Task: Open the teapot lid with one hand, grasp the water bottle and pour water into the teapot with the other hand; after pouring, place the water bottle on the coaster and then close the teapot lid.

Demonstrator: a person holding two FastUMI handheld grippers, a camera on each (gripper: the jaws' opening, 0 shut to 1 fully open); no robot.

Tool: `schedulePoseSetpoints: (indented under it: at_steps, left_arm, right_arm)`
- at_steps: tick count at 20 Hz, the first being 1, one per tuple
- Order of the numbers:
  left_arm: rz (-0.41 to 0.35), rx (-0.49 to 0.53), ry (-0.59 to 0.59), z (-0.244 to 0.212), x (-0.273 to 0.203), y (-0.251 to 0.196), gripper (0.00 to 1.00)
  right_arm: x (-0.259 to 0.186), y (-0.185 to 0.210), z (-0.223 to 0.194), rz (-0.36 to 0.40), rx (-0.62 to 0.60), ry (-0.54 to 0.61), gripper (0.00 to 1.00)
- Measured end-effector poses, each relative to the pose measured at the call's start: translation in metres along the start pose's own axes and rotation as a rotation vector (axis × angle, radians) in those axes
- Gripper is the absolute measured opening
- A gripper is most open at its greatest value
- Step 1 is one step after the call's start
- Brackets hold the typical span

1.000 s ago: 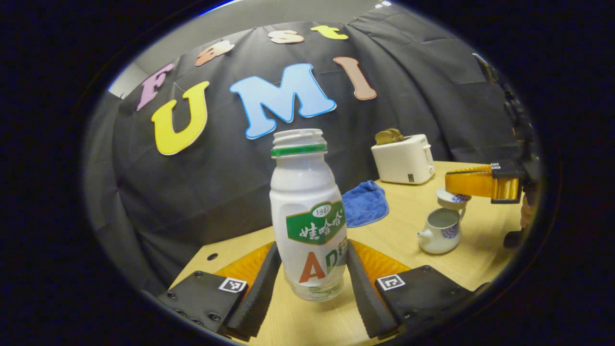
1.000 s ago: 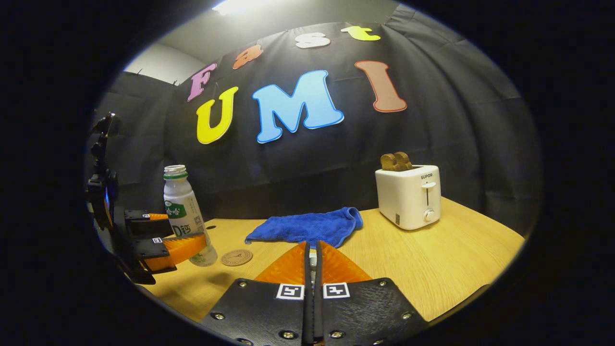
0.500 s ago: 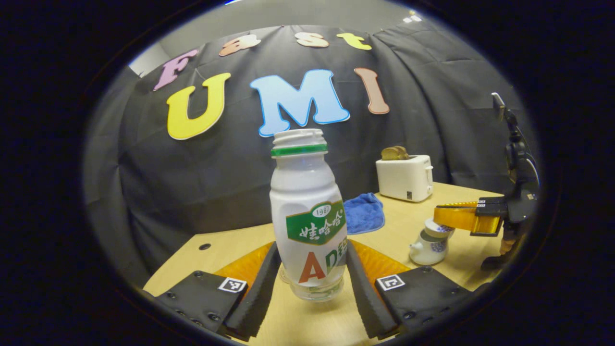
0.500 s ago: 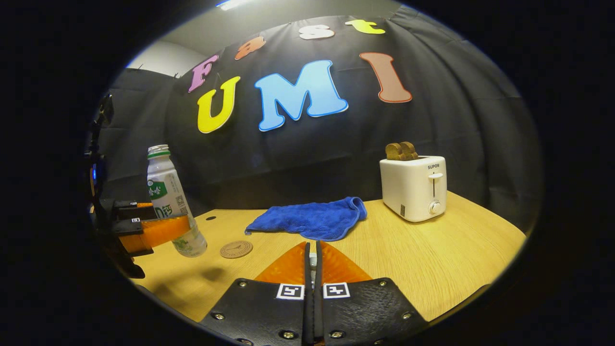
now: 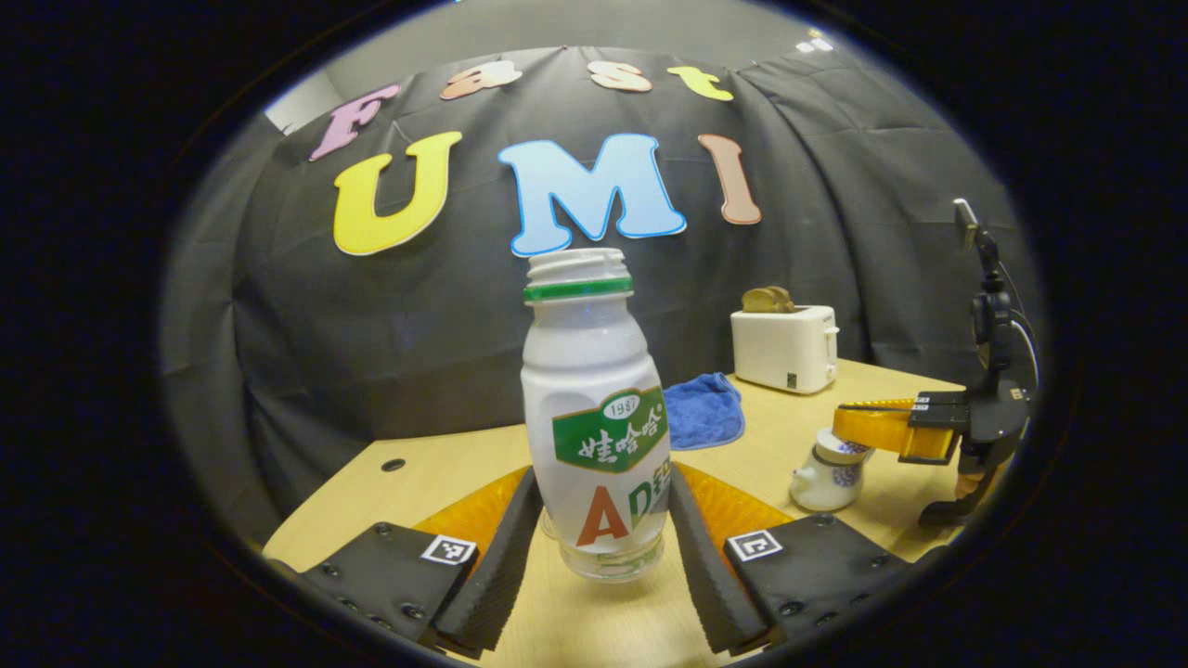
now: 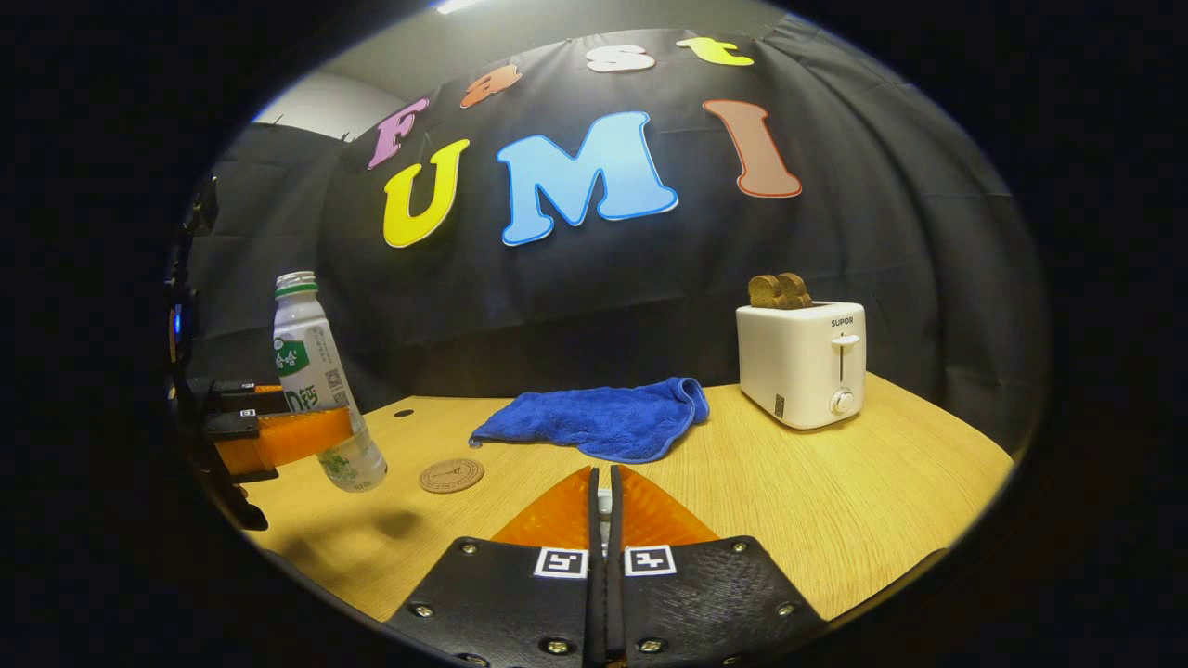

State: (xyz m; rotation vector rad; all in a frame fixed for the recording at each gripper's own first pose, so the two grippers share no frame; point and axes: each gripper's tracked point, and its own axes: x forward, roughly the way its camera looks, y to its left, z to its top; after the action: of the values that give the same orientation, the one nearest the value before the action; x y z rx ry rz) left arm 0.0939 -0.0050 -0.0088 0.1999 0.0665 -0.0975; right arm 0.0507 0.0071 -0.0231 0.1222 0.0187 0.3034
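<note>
Water bottle [image 5: 594,408], centre frame: smooth, glossy white plastic with a clear base. Teapot [image 5: 826,468], right: glazed ceramic. Table [image 6: 835,501]: matt, light wood grain. Towel [image 6: 599,422], centre: fuzzy blue cloth. Toaster [image 6: 803,362], right: smooth white plastic. Coaster [image 6: 451,475]: matt, wood-like.

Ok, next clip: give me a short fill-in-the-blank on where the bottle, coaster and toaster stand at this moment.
1. The left gripper holds the water bottle, which has no ____ on its neck.
2. The round coaster lies on the table with ____ on it.
3. The toaster has ____ sticking out of its top.
4. The cloth lying between the coaster and the toaster is ____.

Missing words: cap; nothing; toast; blue
</note>
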Motion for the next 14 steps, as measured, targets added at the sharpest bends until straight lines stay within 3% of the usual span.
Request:
schedulePoseSetpoints:
  at_steps: [8, 12, 14]
  left_arm:
    - [0.013, 0.002, -0.004, 0.005, -0.005, 0.005, 0.89]
    - [0.017, -0.003, 0.0, 0.005, -0.008, 0.01, 0.77]
    - [0.02, -0.004, 0.004, 0.004, -0.008, 0.012, 0.77]
  right_arm:
    - [0.004, -0.002, -0.009, -0.018, -0.031, 0.029, 0.0]
    - [0.005, -0.002, -0.011, -0.023, -0.038, 0.038, 0.0]
    - [0.005, -0.002, -0.013, -0.026, -0.045, 0.041, 0.0]
